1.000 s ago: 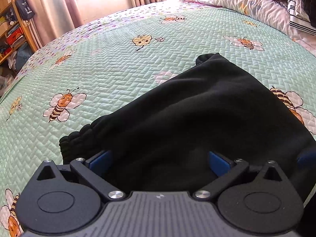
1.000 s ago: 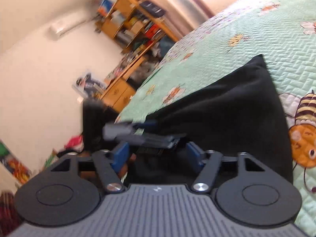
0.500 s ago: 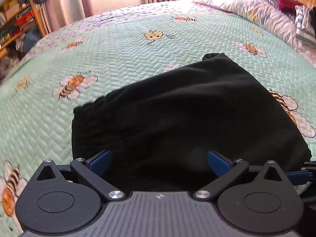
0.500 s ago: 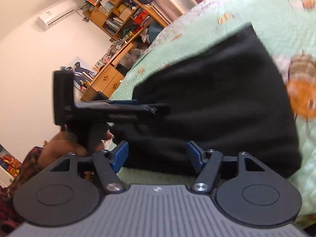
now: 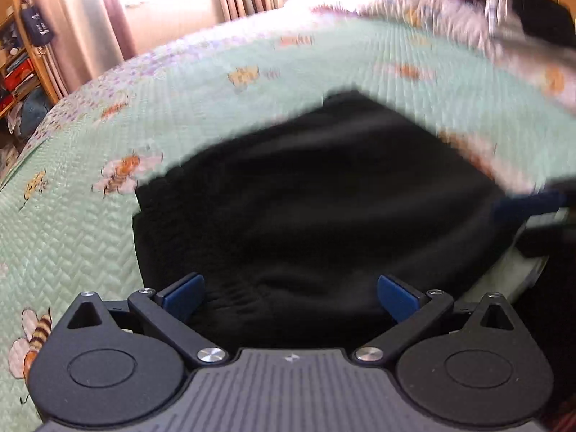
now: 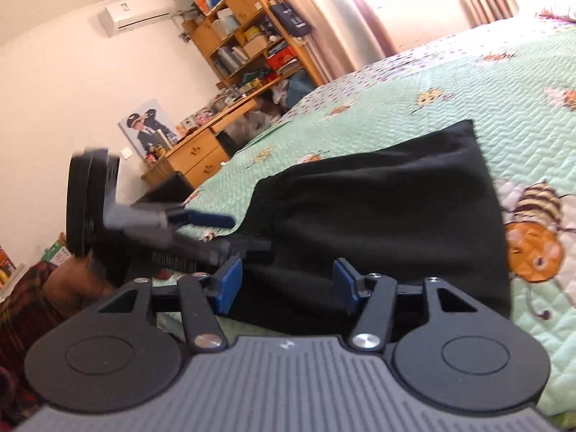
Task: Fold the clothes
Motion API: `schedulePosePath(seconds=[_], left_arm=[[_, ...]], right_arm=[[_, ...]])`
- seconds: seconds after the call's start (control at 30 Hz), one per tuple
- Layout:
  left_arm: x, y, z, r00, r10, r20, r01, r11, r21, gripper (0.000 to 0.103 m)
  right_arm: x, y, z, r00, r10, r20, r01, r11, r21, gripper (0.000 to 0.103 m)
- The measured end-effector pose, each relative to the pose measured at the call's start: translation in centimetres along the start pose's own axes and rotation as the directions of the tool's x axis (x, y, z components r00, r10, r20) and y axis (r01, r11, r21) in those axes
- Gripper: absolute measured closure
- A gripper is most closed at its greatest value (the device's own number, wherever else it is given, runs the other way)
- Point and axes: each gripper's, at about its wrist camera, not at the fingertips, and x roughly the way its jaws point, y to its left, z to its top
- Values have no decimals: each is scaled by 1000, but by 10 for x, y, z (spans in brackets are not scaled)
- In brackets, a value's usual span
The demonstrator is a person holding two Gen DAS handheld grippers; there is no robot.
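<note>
On quilted mint bedspread (image 5: 90, 244), soft black garment (image 5: 306, 198) lies folded; left gripper (image 5: 289, 297) fingers spread wide, right gripper (image 6: 286, 286) closing, empty.

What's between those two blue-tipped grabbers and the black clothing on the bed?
Nothing visible. The black garment lies bare on the bedspread, directly ahead of the open left gripper and the closing right gripper.

A bed (image 5: 90, 244) with a mint quilt printed with bees carries folded black clothes (image 5: 316, 208) near its near edge; blurred pillows (image 5: 450, 25) lie at its far end.
</note>
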Motion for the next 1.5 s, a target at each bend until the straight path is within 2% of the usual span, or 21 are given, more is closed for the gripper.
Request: schedulePosePath(seconds=[0.1,0.2,0.23,0.3,0.4,0.53,0.73,0.8,0.87,1.0,1.13,1.2,1.3,1.37,1.5], left_arm=[[13,10,-8,1000,-13,-21,12,999,-42,0],[19,20,-12,999,10,-50,-15,996,-87,0],[21,25,-13,998,-6,-57,-1,992,-129,0],[18,26,-13,998,0,-56,-8,988,-151,0],[8,16,-8,997,51,-51,-57,990,-132,1],[-10,14,3,992,116,-42,-121,980,-159,1],[-25,22,19,978,196,-72,-208,952,-225,1],[-29,22,23,974,212,-79,-225,947,-231,1],[-32,22,26,971,226,-84,-239,942,-237,1],[-37,20,33,965,239,-113,-260,934,-245,1],[-37,20,45,954,243,-176,-283,924,-259,1],[-38,22,52,953,224,-204,-278,915,-293,1],[-36,30,58,952,163,-258,-251,898,-361,1],[-31,34,62,939,114,-325,-241,891,-386,1],[-20,33,63,920,36,-391,-203,896,-395,1]], right_arm=[[8,-11,-9,995,-79,-65,81,996,34,46],[11,-20,-16,996,-69,-58,74,994,83,46],[10,-19,-14,995,-73,-63,78,994,79,46],[13,-14,-11,993,-87,-81,91,994,54,45],[17,-5,-10,992,-87,-96,91,995,44,34],[24,3,3,989,-91,-120,95,995,23,22],[24,25,23,988,-107,-108,106,994,-17,17],[22,32,30,987,-128,-97,125,991,-39,12],[21,38,37,983,-161,-90,156,985,-68,12],[29,48,54,946,-303,-117,291,950,-110,8],[31,45,72,935,-336,-113,330,941,-69,7],[35,41,82,922,-361,-142,359,933,-37,3],[51,34,96,882,-390,-265,401,916,-15,3],[63,27,101,854,-379,-356,409,913,9,3],[78,20,107,816,-368,-446,418,908,14,3]])
